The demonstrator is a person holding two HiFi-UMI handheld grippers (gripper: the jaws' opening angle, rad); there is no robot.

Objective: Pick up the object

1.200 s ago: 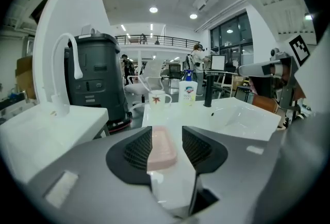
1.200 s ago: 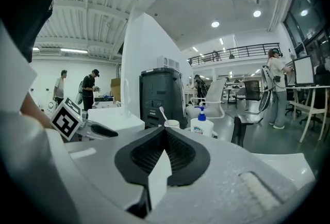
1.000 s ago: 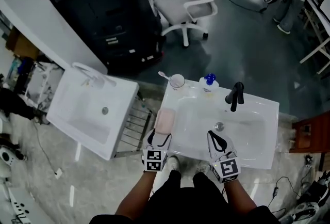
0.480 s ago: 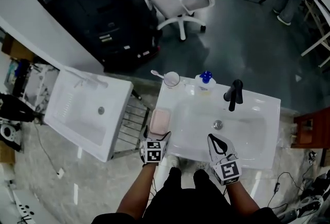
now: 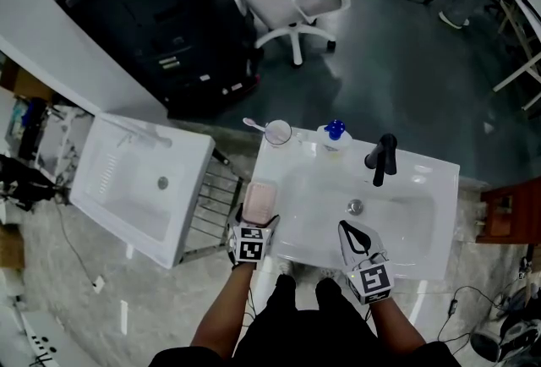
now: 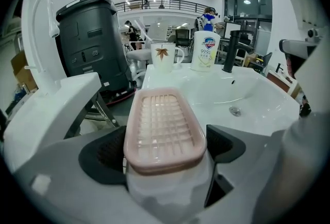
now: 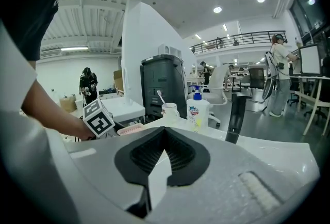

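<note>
Glossy ceramic beside satin plastic

The pink rectangular plastic soap dish (image 6: 164, 127) has a smooth, satin rim and a moulded grid floor. The white ceramic washbasin (image 5: 416, 206) is glossy and smooth. The tall black tap (image 5: 385, 152) looks like matt metal. The white leaf-printed mug (image 6: 164, 58) is glazed. The white plastic soap bottle with a blue pump (image 6: 204, 50) is smooth, with a printed label.

The white sink (image 5: 441, 188) has a pink soap dish (image 5: 260, 199) lying on its left rim. Along its back edge stand a cup (image 5: 277, 133), maybe with a toothbrush (image 5: 252, 123) inside, a blue-topped soap bottle (image 5: 335, 135) and a black tap (image 5: 385, 158).
</note>
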